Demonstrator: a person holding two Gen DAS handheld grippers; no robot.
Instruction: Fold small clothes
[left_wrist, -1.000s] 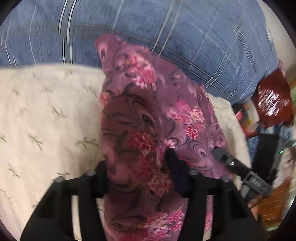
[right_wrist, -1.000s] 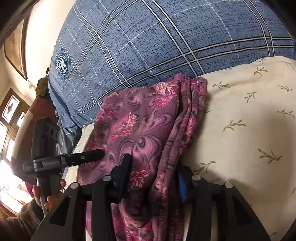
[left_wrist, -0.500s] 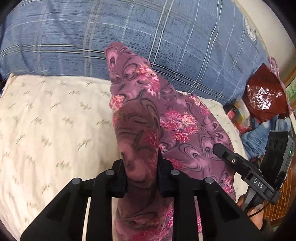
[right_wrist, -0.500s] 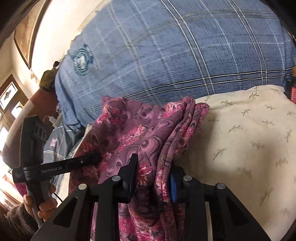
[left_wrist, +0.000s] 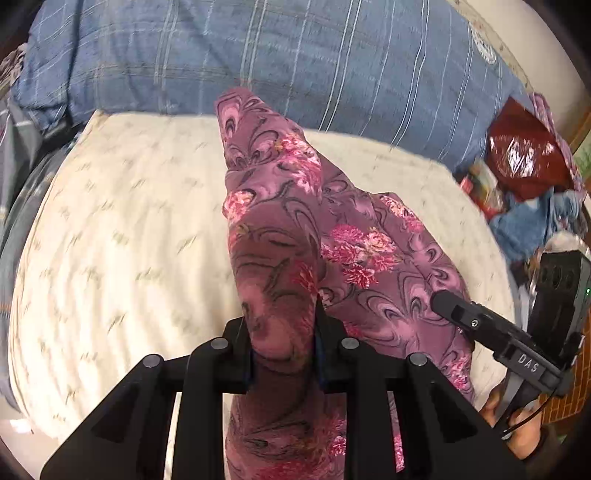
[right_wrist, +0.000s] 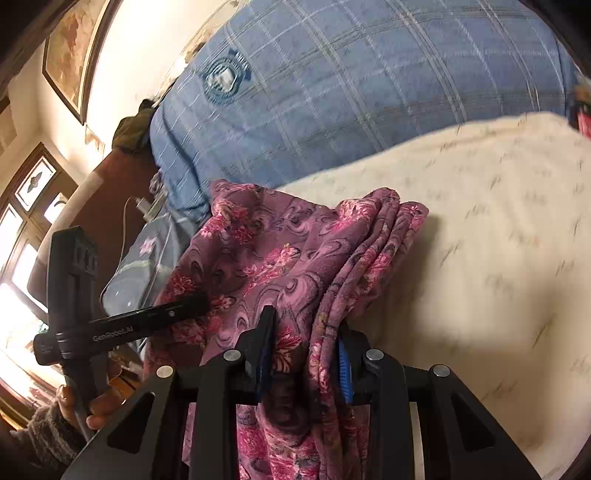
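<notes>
Left claw (left_wrist: 282, 350) is clamped on a bunched fold of the purple floral garment (left_wrist: 369, 266). Right claw (right_wrist: 304, 354) grips the garment's gathered layered edge. The garment lies across the cream leaf-print pillow (left_wrist: 122, 240), its far tip touching the blue plaid pillow (left_wrist: 295, 48).

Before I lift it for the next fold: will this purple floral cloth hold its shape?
Probably not: the purple floral cloth drapes and bunches between both hand-held grippers, so it looks floppy. It seems thin and light. Its stacked layers may slide apart.
</notes>
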